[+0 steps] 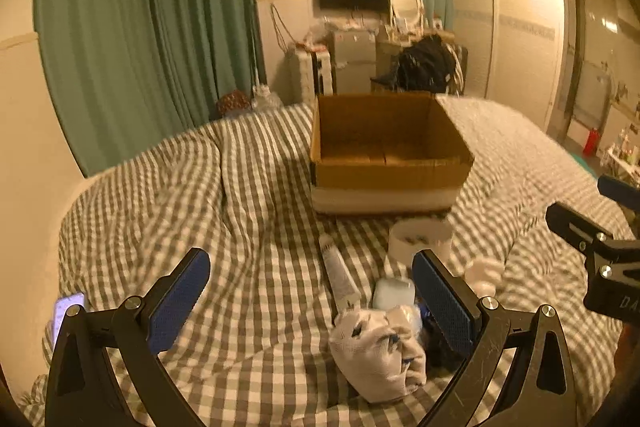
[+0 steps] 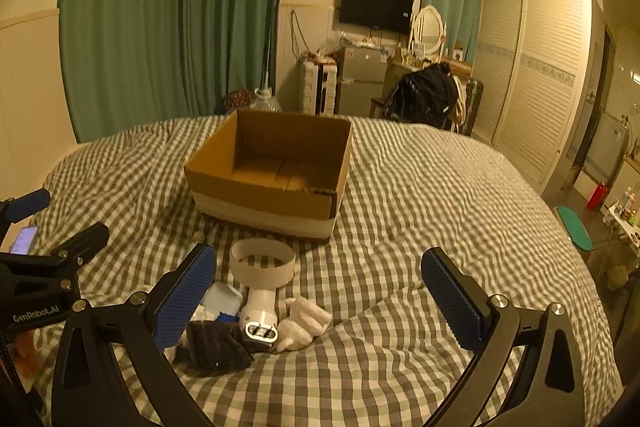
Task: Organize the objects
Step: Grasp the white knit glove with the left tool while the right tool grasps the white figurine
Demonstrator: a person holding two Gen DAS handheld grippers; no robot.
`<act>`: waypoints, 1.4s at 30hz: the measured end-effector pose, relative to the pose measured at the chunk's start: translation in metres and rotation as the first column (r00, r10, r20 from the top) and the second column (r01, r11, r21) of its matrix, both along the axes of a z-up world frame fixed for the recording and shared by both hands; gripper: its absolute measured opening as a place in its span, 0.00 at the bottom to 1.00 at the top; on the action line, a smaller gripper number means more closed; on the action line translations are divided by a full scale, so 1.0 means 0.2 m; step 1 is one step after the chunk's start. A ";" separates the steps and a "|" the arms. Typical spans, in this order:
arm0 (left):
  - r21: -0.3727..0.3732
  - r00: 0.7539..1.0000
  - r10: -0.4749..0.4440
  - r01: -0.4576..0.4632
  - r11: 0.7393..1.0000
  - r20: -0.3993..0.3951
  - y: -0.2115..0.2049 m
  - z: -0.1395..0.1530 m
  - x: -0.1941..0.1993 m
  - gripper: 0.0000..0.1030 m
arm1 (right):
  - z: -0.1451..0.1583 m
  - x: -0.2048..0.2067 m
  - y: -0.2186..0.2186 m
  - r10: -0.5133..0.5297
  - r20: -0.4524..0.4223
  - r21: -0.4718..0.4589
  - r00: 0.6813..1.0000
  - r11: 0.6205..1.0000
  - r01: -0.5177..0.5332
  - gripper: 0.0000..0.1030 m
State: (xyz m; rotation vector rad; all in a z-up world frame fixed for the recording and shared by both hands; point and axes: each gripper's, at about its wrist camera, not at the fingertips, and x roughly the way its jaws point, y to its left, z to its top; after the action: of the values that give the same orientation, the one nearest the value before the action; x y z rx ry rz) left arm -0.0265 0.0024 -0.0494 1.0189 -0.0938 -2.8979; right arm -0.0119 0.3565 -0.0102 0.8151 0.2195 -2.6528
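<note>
An open cardboard box stands on the checked bed cover, with nothing visible inside. In front of it lie small objects: a white hair dryer, a white tube, a pale blue case, a white bundled cloth, a white toy and a dark folded cloth. My left gripper is open above the tube and bundle. My right gripper is open over the dryer and toy. Both are empty.
A phone lies at the bed's left edge. The bed cover is rumpled on the left. Beyond the bed are green curtains, a small fridge, a chair with a black bag and a wardrobe.
</note>
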 end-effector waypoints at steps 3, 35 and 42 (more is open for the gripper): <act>0.016 0.999 -0.003 0.002 1.000 0.053 0.01 -0.09 -0.03 1.00 | -0.06 -0.05 -0.01 0.004 0.042 0.023 0.999 1.000 -0.004 1.00; 0.157 0.882 -0.204 0.150 0.976 0.424 0.08 -0.54 -0.15 0.59 | -0.78 -0.57 -0.13 0.028 0.640 0.072 0.768 0.993 -0.096 0.70; 0.201 0.895 -0.210 0.139 0.970 0.392 0.03 -0.51 -0.10 0.43 | -0.73 -0.50 -0.16 0.056 0.595 0.076 0.802 0.989 -0.125 0.51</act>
State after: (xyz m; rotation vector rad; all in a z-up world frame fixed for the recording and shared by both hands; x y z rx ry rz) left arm -0.0473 0.0082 -0.1515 1.7281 0.0422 -2.8275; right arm -0.1120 0.3251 -0.1570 1.5783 0.2323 -2.1723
